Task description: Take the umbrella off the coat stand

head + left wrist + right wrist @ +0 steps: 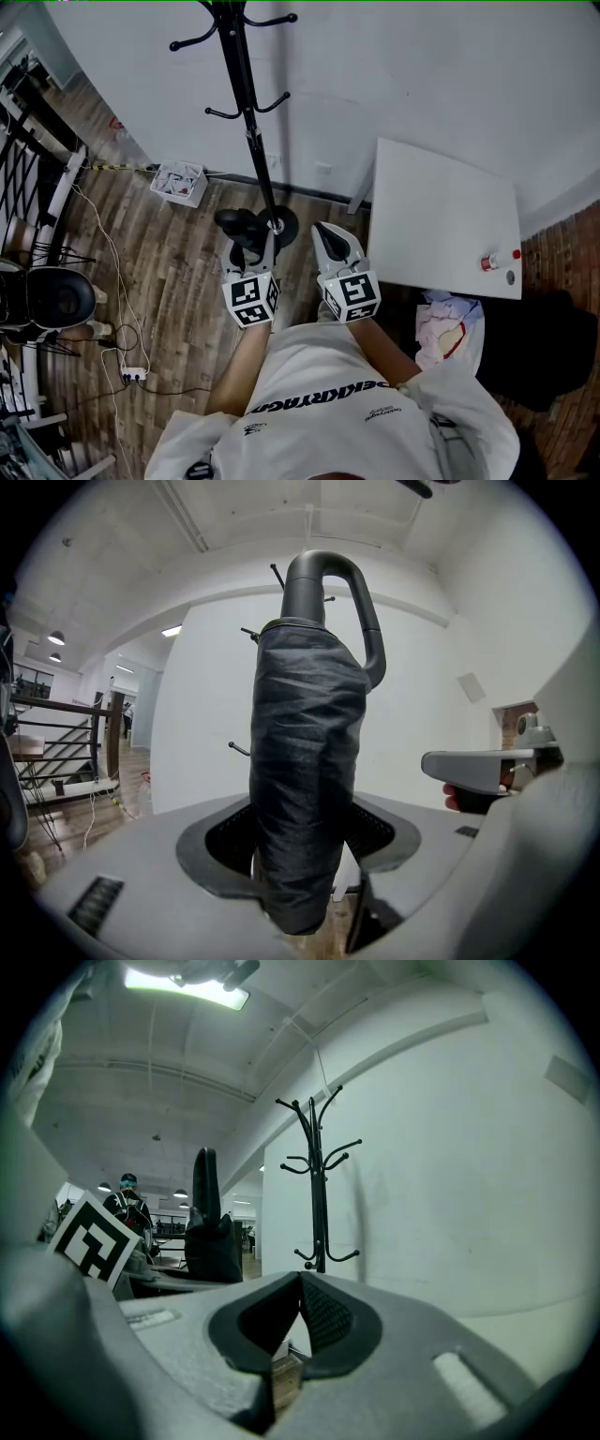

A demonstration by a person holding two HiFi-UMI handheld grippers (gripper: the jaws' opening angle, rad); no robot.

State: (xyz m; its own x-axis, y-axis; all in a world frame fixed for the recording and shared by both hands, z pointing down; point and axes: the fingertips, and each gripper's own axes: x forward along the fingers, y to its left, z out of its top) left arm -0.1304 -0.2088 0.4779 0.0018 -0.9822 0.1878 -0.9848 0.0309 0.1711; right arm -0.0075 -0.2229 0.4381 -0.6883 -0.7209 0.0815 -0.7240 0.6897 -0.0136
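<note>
Umbrella (pixel 305 780) of crinkled black fabric, folded, with its smooth looped handle uppermost, stands upright, pinched between the left gripper's (pixel 251 251) ribbed dark pads, apart from the thin black metal coat stand (pixel 319 1194). The right gripper's (pixel 298 1288) jaws meet, empty.

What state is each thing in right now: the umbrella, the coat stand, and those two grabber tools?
Umbrella: folded, off the stand, held upright.
Coat stand: standing upright, hooks bare.
Left gripper: closed on the umbrella.
Right gripper: closed, holding nothing.
</note>
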